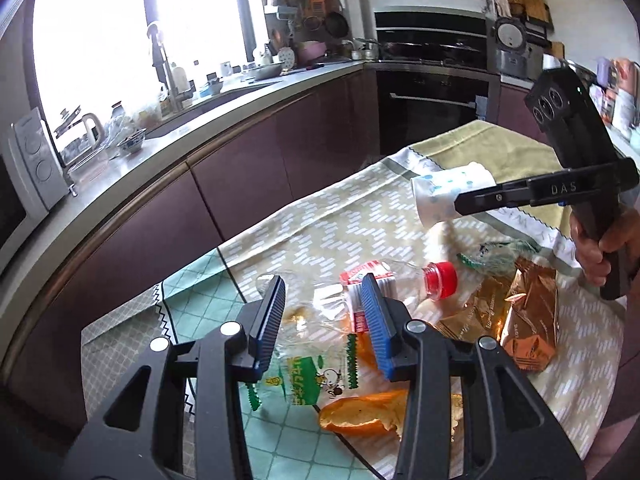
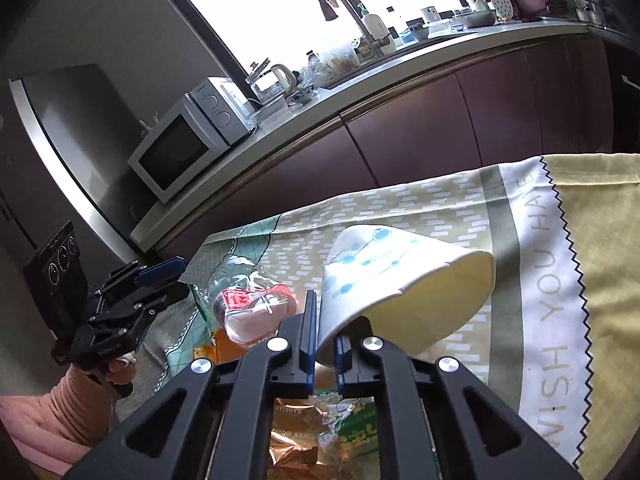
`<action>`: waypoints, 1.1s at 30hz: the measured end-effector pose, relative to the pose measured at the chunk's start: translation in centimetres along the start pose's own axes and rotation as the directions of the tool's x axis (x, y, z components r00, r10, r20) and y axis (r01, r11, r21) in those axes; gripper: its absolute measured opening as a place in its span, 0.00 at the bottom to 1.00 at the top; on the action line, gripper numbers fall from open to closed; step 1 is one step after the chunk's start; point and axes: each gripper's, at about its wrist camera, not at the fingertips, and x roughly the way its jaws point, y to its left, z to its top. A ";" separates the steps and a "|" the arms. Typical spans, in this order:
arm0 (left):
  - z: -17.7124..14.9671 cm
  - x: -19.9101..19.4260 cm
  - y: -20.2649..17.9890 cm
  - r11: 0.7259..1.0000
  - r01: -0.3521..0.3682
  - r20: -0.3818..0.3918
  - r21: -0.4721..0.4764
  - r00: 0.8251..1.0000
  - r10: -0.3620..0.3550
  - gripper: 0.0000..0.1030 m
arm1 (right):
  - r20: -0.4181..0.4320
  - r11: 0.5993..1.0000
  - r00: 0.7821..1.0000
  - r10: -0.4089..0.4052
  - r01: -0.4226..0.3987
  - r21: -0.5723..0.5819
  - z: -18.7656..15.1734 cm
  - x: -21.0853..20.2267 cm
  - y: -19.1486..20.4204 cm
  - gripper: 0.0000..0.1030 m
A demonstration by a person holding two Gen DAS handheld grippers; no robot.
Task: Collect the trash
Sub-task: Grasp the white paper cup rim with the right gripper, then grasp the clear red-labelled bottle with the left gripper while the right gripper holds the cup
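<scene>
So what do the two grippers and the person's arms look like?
Both grippers, left and right, are black plastic with silver round bolts and blue ribbed pads. The right one has "DAS" in raised letters on its side. A black box with three round dials sits on each handle. The left arm wears a pink sleeve.

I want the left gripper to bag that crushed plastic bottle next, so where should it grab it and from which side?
Grip the plastic bottle across its labelled middle, coming down from above. It lies on its side with the red cap pointing right, and the open left gripper already straddles that section; the crushed clear body looks flimsy.
</scene>
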 end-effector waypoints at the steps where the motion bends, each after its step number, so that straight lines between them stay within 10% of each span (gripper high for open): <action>1: 0.0 0.1 -0.1 1.000 -0.003 -0.002 0.001 1.000 0.003 0.41 | 0.000 1.000 1.000 0.003 -0.003 -0.004 -0.2 -0.2 0.2 0.06; 12: -1.8 3.2 6.1 0.949 0.082 -0.084 -0.304 0.990 -0.112 0.49 | -0.081 0.993 0.995 -0.059 0.050 -0.107 -2.3 2.0 2.9 0.06; 23: -2.4 2.4 1.7 0.977 0.131 -0.091 -0.169 0.985 -0.148 0.54 | -0.122 0.990 0.990 -0.069 0.053 -0.133 -3.9 2.5 4.1 0.06; 33: -1.9 3.8 2.4 0.939 0.194 -0.105 -0.285 0.967 -0.232 0.54 | -0.096 0.987 0.993 -0.061 0.046 -0.157 -4.0 2.3 5.5 0.06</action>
